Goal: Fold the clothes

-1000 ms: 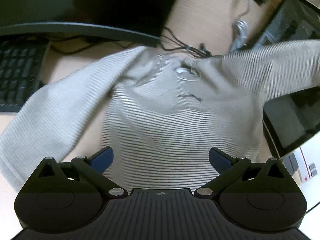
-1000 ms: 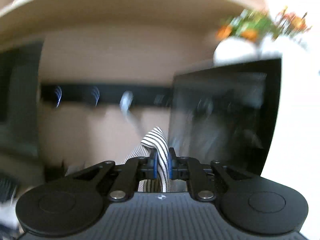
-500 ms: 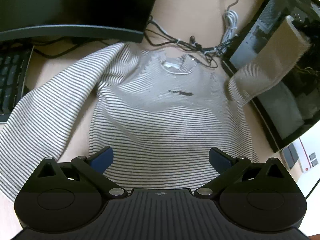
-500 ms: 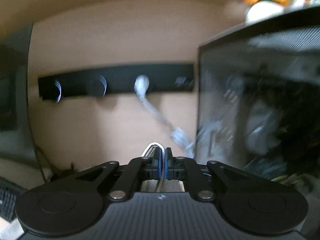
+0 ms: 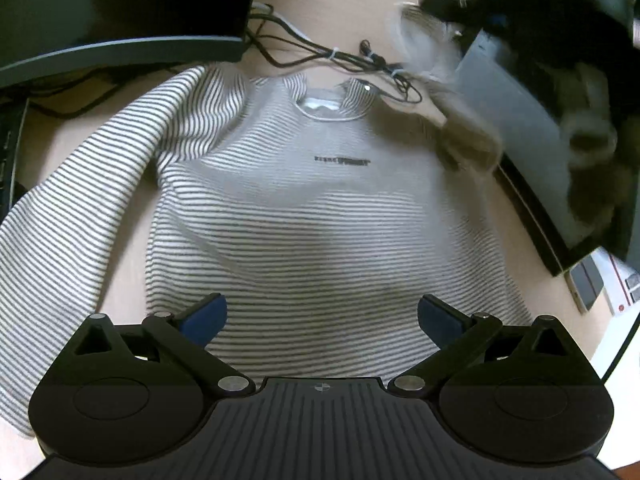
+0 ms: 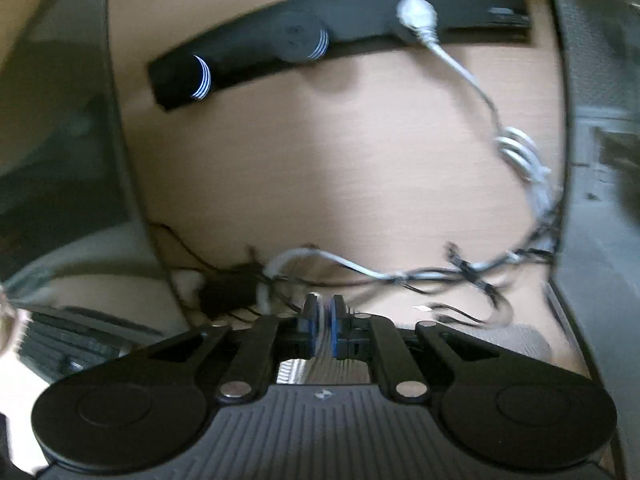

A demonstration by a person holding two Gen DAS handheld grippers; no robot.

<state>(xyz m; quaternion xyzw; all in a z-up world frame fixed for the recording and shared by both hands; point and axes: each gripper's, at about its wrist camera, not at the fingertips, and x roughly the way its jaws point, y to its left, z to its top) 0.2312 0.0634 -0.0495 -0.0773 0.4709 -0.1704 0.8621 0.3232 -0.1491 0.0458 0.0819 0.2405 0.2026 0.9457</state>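
A grey-and-white striped sweater [image 5: 320, 220] lies face up on the wooden desk, collar far from me. Its left sleeve [image 5: 80, 184] spreads out to the left. My left gripper [image 5: 322, 316] hovers open over the hem, with nothing between its fingers. The right sleeve [image 5: 468, 140] is lifted and blurred at the upper right, over the sweater's shoulder. In the right wrist view my right gripper [image 6: 324, 320] has striped sleeve cloth [image 6: 324, 346] between its blue pads, and its jaws are opening. It is low, near the desk and the cables.
A dark monitor [image 5: 120, 0] stands at the back left, with a keyboard [image 5: 8, 140] at the left edge. Tangled cables [image 5: 340, 56] lie behind the collar. A dark screen [image 5: 540, 140] leans on the right. A black power strip [image 6: 340, 28] with a white cable [image 6: 460, 68] sits at the back.
The right gripper has come down and towards the sweater with the sleeve, from the screen's height to near the desk. Its pads have parted slightly. The left gripper has stayed open over the hem.
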